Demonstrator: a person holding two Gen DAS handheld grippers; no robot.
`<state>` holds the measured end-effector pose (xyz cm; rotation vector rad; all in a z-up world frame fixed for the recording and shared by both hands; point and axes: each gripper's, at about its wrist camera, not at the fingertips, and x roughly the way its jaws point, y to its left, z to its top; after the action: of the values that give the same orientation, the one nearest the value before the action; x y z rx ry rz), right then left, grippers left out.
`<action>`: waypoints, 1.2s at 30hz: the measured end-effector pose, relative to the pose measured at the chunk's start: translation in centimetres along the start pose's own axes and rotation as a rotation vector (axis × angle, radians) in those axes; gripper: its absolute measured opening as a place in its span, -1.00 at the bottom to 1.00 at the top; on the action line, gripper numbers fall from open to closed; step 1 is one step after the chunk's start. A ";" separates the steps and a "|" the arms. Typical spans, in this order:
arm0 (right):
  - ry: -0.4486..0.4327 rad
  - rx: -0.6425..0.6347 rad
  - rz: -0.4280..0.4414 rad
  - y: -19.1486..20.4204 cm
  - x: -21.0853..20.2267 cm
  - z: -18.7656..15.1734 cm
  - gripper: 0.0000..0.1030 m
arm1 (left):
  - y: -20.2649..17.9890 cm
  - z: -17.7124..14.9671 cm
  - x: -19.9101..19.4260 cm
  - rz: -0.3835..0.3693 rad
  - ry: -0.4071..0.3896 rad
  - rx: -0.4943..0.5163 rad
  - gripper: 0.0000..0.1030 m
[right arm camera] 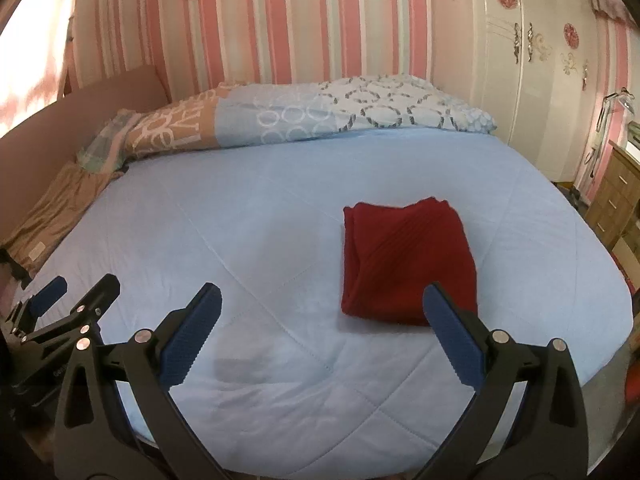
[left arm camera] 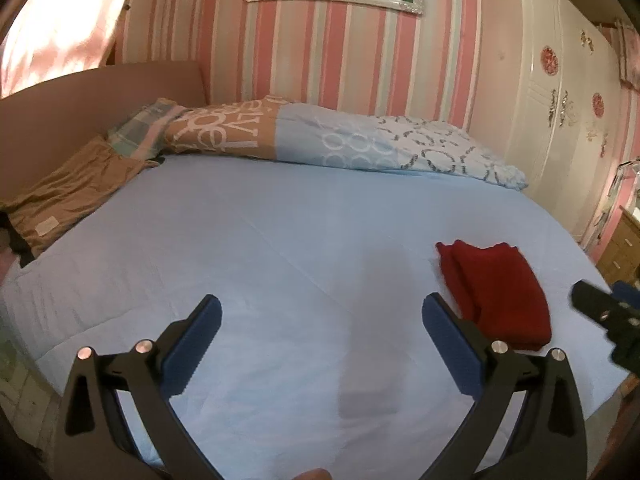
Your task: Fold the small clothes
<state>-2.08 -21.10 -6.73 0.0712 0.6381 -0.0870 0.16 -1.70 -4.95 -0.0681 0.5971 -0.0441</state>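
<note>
A dark red garment (right arm camera: 408, 260) lies folded into a neat rectangle on the light blue bed sheet (right arm camera: 248, 216). In the left wrist view the red garment (left arm camera: 496, 288) shows at the right, just beyond my left gripper's right finger. My left gripper (left arm camera: 322, 308) hangs open above bare sheet (left arm camera: 260, 240), nothing between its blue pads. My right gripper (right arm camera: 322, 300) is open too, held above the near edge of the garment without touching it. Each gripper appears in the other's view: the left gripper (right arm camera: 76, 292) at the far left, the right gripper (left arm camera: 600, 308) at the far right.
A rolled patterned duvet (right arm camera: 320, 112) lies along the far side of the bed under the striped wall. A tan cloth (left arm camera: 68, 192) lies on the left corner. A white wardrobe (left arm camera: 560, 92) and a wooden drawer unit (right arm camera: 616, 196) stand to the right.
</note>
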 end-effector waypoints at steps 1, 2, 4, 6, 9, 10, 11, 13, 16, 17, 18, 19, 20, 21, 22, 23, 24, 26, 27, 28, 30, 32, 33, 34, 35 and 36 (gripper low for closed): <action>-0.006 -0.004 -0.007 0.1 -0.2 0.0 0.94 | -0.1 0.0 0.1 0.028 0.006 0.008 0.96; -0.010 -0.007 -0.009 0.0 -0.4 -0.1 0.94 | -0.1 0.0 0.0 0.043 0.007 0.014 0.96; -0.020 -0.010 -0.002 -0.1 -0.6 -0.2 0.94 | -0.1 0.0 0.0 0.068 0.000 0.030 0.96; -0.025 -0.010 0.009 -0.1 -0.5 -0.4 0.94 | 0.0 -0.1 -0.3 0.070 -0.003 0.034 0.96; -0.024 -0.015 0.015 -0.1 -0.3 -0.8 0.94 | -0.2 -0.3 -0.3 0.052 0.000 0.042 0.96; -0.027 -0.017 0.014 -0.1 -0.3 -0.8 0.94 | -0.2 -0.4 -0.3 0.049 0.002 0.044 0.96; -0.029 -0.019 0.017 0.0 -0.2 -0.9 0.94 | -0.2 -0.5 -0.2 0.049 0.007 0.043 0.96; -0.031 -0.017 0.016 0.1 -0.2 -1.0 0.94 | -0.1 -0.7 0.0 0.051 0.024 0.033 0.96; -0.026 -0.021 0.016 0.1 -0.1 -1.1 0.94 | -0.1 -0.9 0.2 0.053 0.027 0.029 0.96; -0.023 -0.019 0.017 0.1 0.0 -1.1 0.94 | -0.1 -0.9 0.2 0.058 0.028 0.034 0.96; -0.019 -0.014 0.023 0.1 0.1 -1.2 0.94 | -0.2 -1.0 0.2 0.061 0.028 0.039 0.96; -0.017 -0.012 0.021 0.1 0.2 -1.2 0.94 | -0.3 -1.0 0.3 0.060 0.029 0.040 0.96; -0.014 -0.010 0.022 0.1 0.3 -1.2 0.94 | -0.3 -1.1 0.4 0.058 0.033 0.037 0.96; -0.013 -0.009 0.023 0.1 0.3 -1.2 0.94 | -0.2 -1.2 0.5 0.056 0.037 0.033 0.96; -0.011 -0.007 0.026 0.1 0.4 -1.2 0.94 | -0.1 -1.2 0.5 0.055 0.041 0.028 0.96; -0.008 -0.003 0.032 0.0 0.5 -1.2 0.94 | 0.0 -1.2 0.6 0.052 0.041 0.025 0.96; -0.007 0.003 0.036 -0.1 0.6 -1.2 0.94 | 0.1 -1.2 0.7 0.050 0.042 0.023 0.96; -0.006 0.005 0.036 -0.2 0.7 -1.2 0.94 | 0.1 -1.2 0.7 0.053 0.042 0.023 0.96; -0.006 0.005 0.032 -0.2 0.7 -1.2 0.94 | 0.2 -1.3 0.7 0.059 0.040 0.021 0.96; -0.004 0.005 0.033 -0.3 0.8 -1.2 0.94 | 0.2 -1.2 0.8 0.061 0.039 0.020 0.96; -0.001 0.005 0.028 -0.3 1.0 -1.3 0.94 | 0.3 -1.3 0.9 0.063 0.042 0.018 0.96; 0.003 0.006 0.033 -0.3 1.2 -1.3 0.94 | 0.4 -1.2 1.0 0.064 0.043 0.017 0.96; 0.003 0.006 0.034 -0.2 1.2 -1.4 0.94 | 0.4 -1.2 1.0 0.062 0.043 0.017 0.96; 0.004 0.005 0.035 -0.2 1.3 -1.5 0.94 | 0.5 -1.3 1.0 0.062 0.043 0.016 0.96; 0.006 0.002 0.033 0.0 1.4 -1.5 0.94 | 0.5 -1.3 1.0 0.063 0.044 0.017 0.96; 0.006 0.000 0.032 0.0 1.4 -1.5 0.94 | 0.5 -1.2 1.0 0.063 0.044 0.018 0.96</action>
<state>-1.85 -21.03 -8.78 0.0817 0.6431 -0.0559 0.29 -1.34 -6.57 -0.0305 0.6420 0.0101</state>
